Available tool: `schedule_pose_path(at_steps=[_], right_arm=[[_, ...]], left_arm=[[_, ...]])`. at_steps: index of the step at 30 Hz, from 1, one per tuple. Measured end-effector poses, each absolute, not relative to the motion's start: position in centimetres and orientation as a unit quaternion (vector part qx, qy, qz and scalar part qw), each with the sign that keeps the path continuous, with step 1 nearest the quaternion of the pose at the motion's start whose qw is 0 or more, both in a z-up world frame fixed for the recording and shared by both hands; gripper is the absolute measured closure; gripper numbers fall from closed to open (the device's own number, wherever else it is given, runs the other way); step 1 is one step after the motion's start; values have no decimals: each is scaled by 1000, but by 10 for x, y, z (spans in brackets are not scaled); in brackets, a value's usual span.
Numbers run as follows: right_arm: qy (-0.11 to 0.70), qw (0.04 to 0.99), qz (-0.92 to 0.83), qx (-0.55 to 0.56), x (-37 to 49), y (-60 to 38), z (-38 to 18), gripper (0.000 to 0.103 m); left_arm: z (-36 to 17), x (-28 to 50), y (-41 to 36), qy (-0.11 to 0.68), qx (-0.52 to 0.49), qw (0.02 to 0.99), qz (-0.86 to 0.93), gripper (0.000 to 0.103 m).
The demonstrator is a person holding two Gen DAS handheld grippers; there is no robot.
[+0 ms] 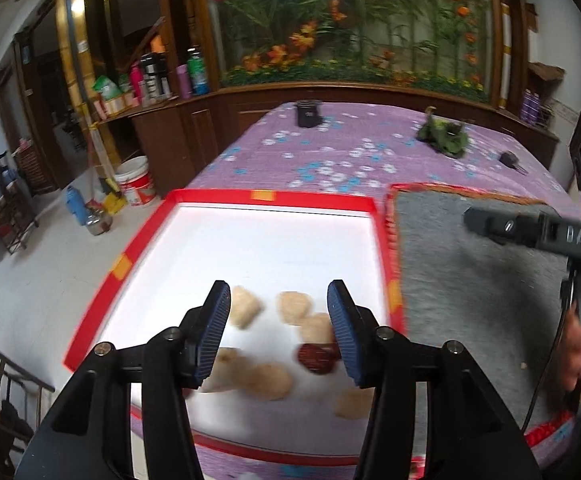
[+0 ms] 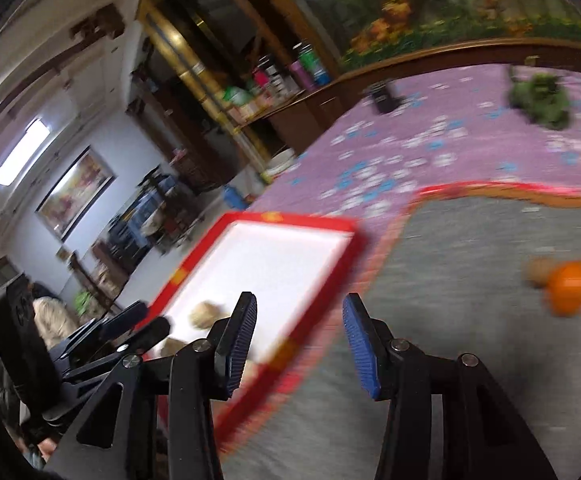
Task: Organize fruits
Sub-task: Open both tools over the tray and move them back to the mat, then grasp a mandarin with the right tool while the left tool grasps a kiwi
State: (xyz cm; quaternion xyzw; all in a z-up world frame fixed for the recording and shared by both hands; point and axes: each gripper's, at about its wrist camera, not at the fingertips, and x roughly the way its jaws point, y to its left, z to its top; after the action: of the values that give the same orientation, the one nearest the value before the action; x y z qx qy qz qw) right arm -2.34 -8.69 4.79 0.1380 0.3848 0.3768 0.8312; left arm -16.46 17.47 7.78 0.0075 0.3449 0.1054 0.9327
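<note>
Left gripper (image 1: 278, 332) hangs over the red-rimmed white tray (image 1: 218, 196), fingers spread, nothing between them. Below it: pale beige fruits (image 1: 294, 307) scattered on the tray floor, one dark red fruit (image 1: 316, 358) among them, near the right finger. Right of the tray, touching it – grey mat (image 1: 470, 280). Right gripper (image 2: 300, 340) sits over the mat edge, spread wide, empty. Orange fruit (image 2: 570, 288) lies on the mat, far right – blurred.

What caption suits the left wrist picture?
Open left hand-held gripper above pale fruits and a red date in a red-rimmed tray.
</note>
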Motion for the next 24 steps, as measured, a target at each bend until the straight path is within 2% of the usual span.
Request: schedule_pose_path(at_steps=[6, 11, 24], right_arm=[[372, 883, 260, 117, -13, -183, 47, 51], [385, 899, 192, 83, -1, -219, 36, 51], [423, 866, 255, 72, 6, -168, 20, 51]], left_arm=[[78, -157, 144, 352, 24, 934, 64, 54], [78, -155, 127, 358, 34, 932, 45, 54], [77, -158, 111, 362, 40, 931, 23, 53]])
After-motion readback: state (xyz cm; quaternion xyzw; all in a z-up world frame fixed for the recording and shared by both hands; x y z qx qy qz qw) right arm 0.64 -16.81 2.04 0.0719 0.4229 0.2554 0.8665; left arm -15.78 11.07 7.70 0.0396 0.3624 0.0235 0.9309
